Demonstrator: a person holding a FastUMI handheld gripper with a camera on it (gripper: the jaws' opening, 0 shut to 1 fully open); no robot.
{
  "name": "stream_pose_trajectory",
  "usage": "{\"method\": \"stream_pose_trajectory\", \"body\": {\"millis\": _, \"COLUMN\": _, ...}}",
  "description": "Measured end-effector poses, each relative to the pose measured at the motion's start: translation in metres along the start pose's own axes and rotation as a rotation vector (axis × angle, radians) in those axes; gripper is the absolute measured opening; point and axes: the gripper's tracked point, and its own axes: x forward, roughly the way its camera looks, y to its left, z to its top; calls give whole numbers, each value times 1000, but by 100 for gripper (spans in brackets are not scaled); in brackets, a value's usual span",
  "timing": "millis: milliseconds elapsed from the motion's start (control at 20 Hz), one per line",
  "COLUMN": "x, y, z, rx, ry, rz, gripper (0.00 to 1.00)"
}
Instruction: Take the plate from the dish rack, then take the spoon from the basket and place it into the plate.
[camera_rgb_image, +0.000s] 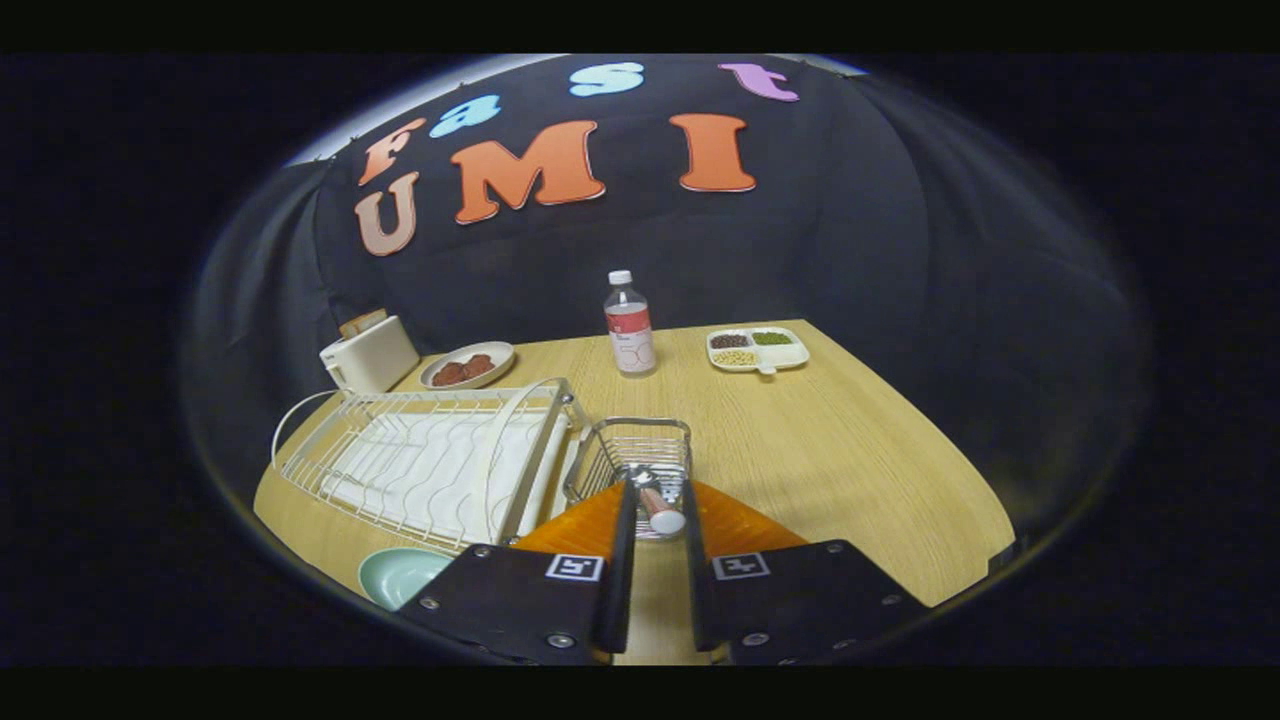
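Note:
A wire basket (640, 432) stands on the wooden table (820, 460), right of the white dish rack (420, 465). The spoon (662, 515) sticks up out of the basket's near side, handle end toward me, its bowl hidden. My gripper (660, 490) reaches over the basket's near rim with both fingers closed against the spoon's handle. A pale green plate (395, 577) lies flat on the table in front of the dish rack, just left of my left finger and partly hidden by the gripper body.
At the back of the table stand a white toaster (368, 355), a dish of reddish-brown pieces (468, 365), a clear bottle (630, 325) and a divided tray of beans (757, 349). Bare tabletop stretches right of the basket.

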Motion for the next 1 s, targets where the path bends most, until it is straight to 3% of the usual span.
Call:
{"method": "stream_pose_trajectory", "body": {"millis": 100, "x": 3, "y": 7, "z": -1, "rx": 11, "ry": 18, "rz": 24, "gripper": 18}}
{"method": "stream_pose_trajectory", "body": {"millis": 500, "x": -5, "y": 17, "z": 18, "rx": -32, "ry": 12, "rz": 61, "gripper": 12}}
{"method": "stream_pose_trajectory", "body": {"millis": 1000, "x": -71, "y": 18, "z": 68, "rx": -31, "ry": -57, "rz": 106, "gripper": 11}}
